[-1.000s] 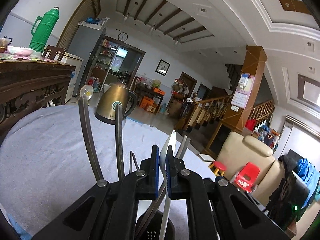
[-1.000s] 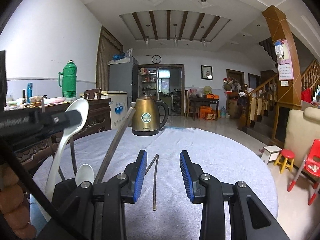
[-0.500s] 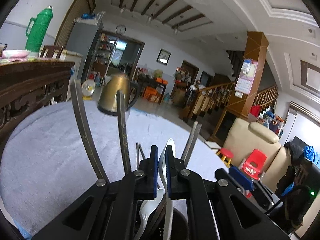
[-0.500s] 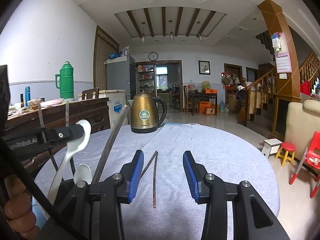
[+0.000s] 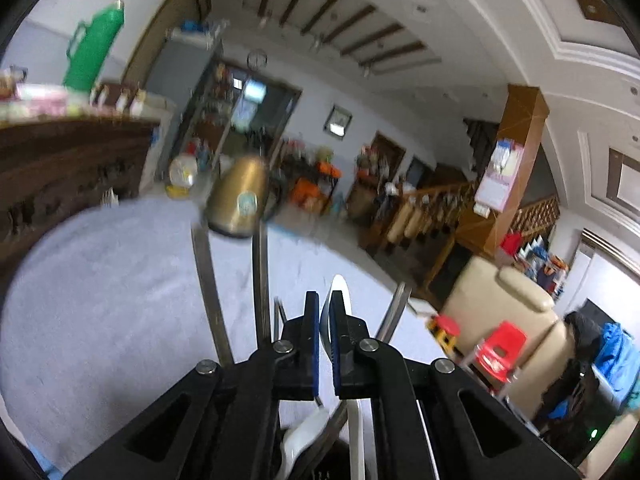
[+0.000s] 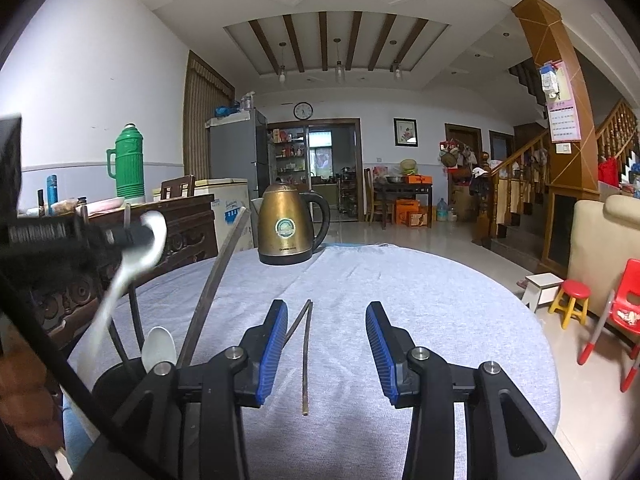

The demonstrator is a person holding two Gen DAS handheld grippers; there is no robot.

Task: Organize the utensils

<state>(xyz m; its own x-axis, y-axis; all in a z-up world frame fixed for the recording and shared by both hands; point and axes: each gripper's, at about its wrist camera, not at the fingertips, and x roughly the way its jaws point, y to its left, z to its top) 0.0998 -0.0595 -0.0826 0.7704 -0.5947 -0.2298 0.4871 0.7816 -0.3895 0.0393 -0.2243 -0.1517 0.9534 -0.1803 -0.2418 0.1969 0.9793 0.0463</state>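
My left gripper (image 5: 326, 320) is shut on a white spoon (image 5: 340, 292), held tilted over a black utensil holder (image 6: 116, 384) at the table's near left. The spoon (image 6: 136, 264) and the left gripper (image 6: 136, 236) also show blurred in the right wrist view. The holder has a second white spoon (image 6: 159, 348) and several metal utensils (image 6: 216, 280) standing in it. My right gripper (image 6: 326, 344) is open and empty, low over the table. A pair of metal chopsticks (image 6: 306, 352) lies on the cloth between its fingers.
A round table with a grey cloth (image 6: 420, 304) carries a brass kettle (image 6: 286, 232) at its far edge. A dark wooden sideboard (image 6: 180, 232) with a green thermos (image 6: 128, 164) stands to the left. A beige sofa (image 6: 600, 240) and red stools (image 6: 572, 296) are on the right.
My left gripper has lowered and swung with the white spoon over the holder, its view now blurred. My right gripper has opened wider and stayed above the chopsticks.
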